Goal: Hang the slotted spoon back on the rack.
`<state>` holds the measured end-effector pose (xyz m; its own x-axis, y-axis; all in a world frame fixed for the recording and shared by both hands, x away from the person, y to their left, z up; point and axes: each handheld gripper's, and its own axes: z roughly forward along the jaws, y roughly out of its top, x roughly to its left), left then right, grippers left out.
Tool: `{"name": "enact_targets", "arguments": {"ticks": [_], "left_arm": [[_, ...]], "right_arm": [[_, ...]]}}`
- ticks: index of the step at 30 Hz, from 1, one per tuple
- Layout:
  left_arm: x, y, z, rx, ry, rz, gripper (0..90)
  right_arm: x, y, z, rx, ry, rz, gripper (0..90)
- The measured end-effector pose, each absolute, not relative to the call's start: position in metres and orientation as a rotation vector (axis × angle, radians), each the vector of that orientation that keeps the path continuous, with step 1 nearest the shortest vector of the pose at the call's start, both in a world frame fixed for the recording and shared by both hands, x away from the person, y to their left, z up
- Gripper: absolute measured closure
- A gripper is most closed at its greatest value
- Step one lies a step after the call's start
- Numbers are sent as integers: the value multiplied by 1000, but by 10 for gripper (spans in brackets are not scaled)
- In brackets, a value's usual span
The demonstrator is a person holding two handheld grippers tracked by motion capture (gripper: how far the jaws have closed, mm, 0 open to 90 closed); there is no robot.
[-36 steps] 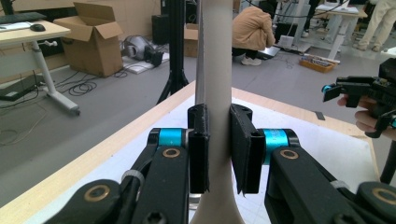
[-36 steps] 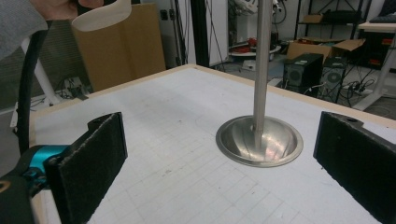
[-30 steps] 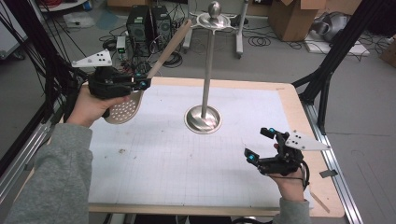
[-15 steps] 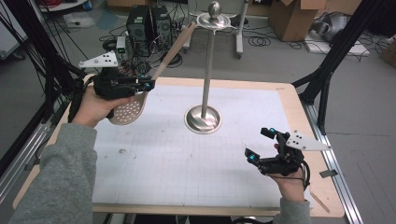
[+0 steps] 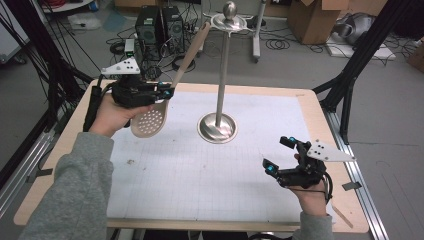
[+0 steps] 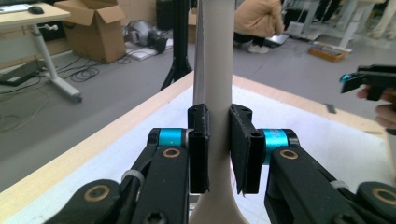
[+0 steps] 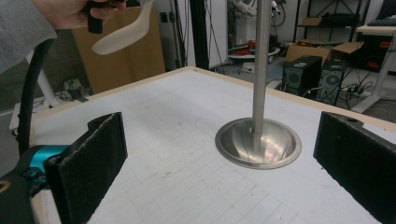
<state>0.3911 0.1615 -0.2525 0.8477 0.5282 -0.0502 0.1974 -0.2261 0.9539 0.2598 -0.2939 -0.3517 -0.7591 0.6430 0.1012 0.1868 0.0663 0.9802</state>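
Beige perforated slotted spoon (image 5: 150, 120) hangs above the table's (image 5: 310, 107) far-left white gridded mat, your left gripper (image 6: 218, 140) clamping its smooth handle. Your right gripper (image 5: 281, 156) sits spread, empty, near-right of the polished steel stand (image 5: 218, 125).

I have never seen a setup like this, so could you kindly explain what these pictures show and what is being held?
A person works at a table with a hand-held gripper in each hand; there is no robot arm. The high view looks down from above; the other two come from cameras riding on each gripper, looking along its black jaws. On the table stands a metal stand with a tall pole. The left gripper is shut on the handle of a slotted spoon, held in the air. The right gripper is open and holds nothing.
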Motion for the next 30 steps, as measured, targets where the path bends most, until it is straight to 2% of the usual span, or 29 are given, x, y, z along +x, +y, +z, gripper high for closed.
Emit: {"name": "enact_targets", "arguments": {"ticks": [30], "left_arm": [[408,110,-272,1828,626,352,778]], "right_arm": [[259,-298,-352,835,1976,1751,16]]}}
